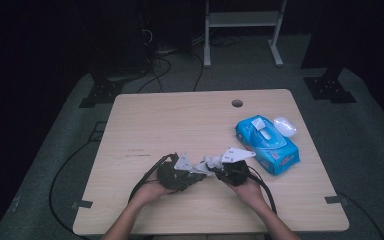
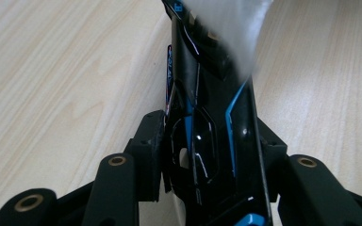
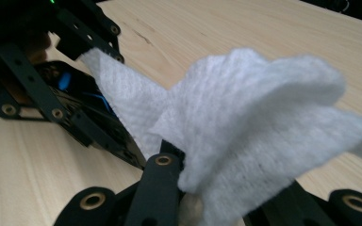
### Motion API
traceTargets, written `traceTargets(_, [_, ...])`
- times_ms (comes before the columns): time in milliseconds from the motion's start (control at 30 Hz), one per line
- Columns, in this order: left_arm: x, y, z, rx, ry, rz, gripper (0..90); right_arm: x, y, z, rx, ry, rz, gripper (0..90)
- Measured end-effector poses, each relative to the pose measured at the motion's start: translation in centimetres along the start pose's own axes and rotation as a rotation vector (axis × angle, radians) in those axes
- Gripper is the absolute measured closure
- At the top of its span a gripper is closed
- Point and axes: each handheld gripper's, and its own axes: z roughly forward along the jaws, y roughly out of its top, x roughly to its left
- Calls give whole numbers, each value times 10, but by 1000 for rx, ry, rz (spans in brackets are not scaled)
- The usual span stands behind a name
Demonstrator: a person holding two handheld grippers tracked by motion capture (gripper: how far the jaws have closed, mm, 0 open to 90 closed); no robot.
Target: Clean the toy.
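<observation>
Clamped between the left gripper's (image 2: 202, 155) jaws is a glossy black object with blue lines (image 2: 212, 122), held low over the bench (image 1: 180, 120). Just right of it, the right gripper's (image 3: 188, 183) jaws pinch a white wipe (image 3: 245, 122), which drapes across onto that black object. Farther right, well apart from both jaws, lies a blue wipes pack (image 1: 267, 142).
</observation>
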Motion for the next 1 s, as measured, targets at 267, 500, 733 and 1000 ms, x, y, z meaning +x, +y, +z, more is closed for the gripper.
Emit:
traceTargets(267, [-2,18,10,90,8,16,436,-6,-2,-4,-1,8,23,798])
traceTargets(500, [-4,25,14,98,14,35,566,-14,-9,-8,23,-1,42,798])
traceTargets(733, [-7,26,7,6,-24,24,567,-15,-11,-12,35,-2,29,797])
traceTargets(1000, [-5,25,-1,-139,-57,-23,568,-7,0,-25,-49,9,24,798])
